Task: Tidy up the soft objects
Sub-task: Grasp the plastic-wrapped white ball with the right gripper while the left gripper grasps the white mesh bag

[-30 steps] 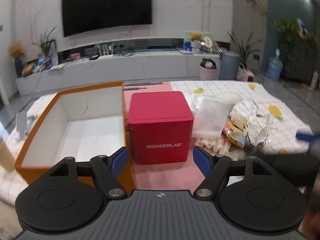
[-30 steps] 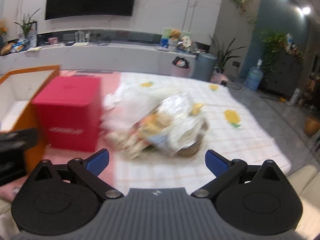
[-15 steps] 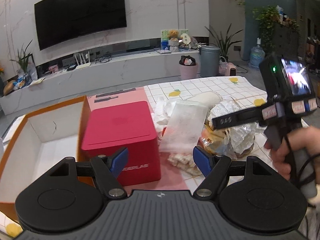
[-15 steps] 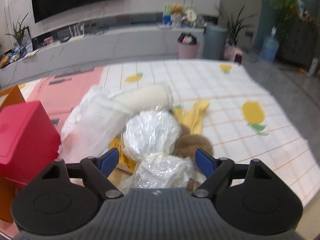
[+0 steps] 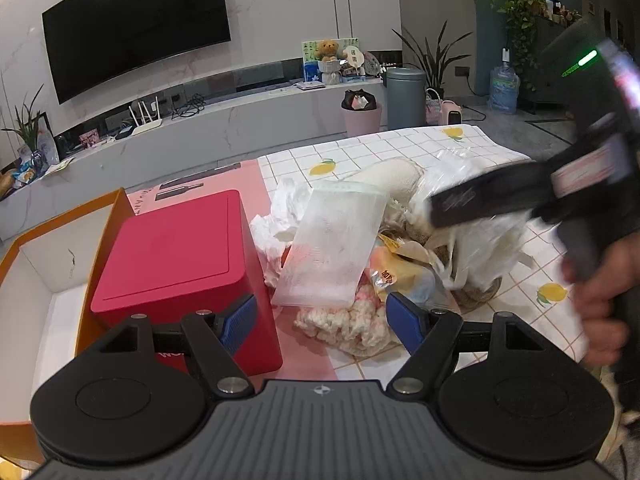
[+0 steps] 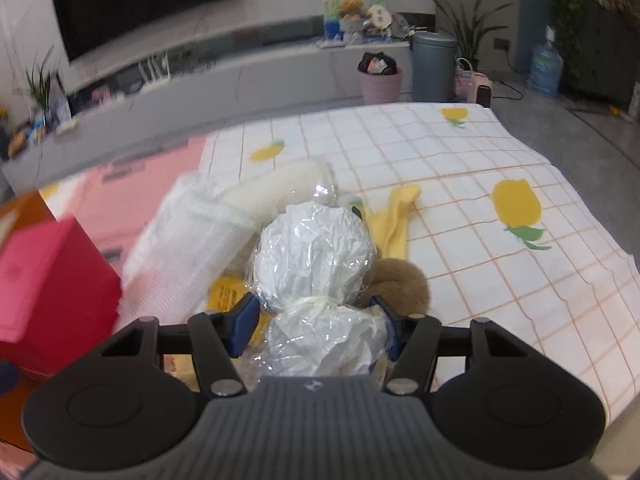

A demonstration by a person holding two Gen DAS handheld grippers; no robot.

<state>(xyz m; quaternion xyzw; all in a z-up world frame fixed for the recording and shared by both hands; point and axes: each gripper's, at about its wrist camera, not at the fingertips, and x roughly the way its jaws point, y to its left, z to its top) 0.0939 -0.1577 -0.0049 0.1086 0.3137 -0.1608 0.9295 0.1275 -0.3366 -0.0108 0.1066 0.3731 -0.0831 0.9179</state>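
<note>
A heap of soft things lies on the checked cloth (image 6: 500, 300). On top sits a white bundle in clear plastic (image 6: 316, 256), tied at its waist. My right gripper (image 6: 314, 320) straddles the bundle's near lobe and its jaws are closing; the blue pads are at its sides, not clearly pressing. Around it lie a cream roll (image 6: 280, 188), a yellow cloth (image 6: 394, 220), a brown fluffy piece (image 6: 400, 280) and a clear pouch (image 6: 188, 240). My left gripper (image 5: 322, 322) is open above a pink-white fluffy piece (image 5: 348, 328), holding nothing.
A red box (image 5: 180, 248) stands left of the heap, against an open orange box with a white inside (image 5: 44, 280). A person's hand (image 5: 600, 288) holds the right tool at the right. A TV wall, bins and plants lie beyond the table.
The right gripper has swung over the heap and come down on the wrapped bundle, its jaws narrowing. The left gripper has shifted right, from facing the red box to the fluffy piece.
</note>
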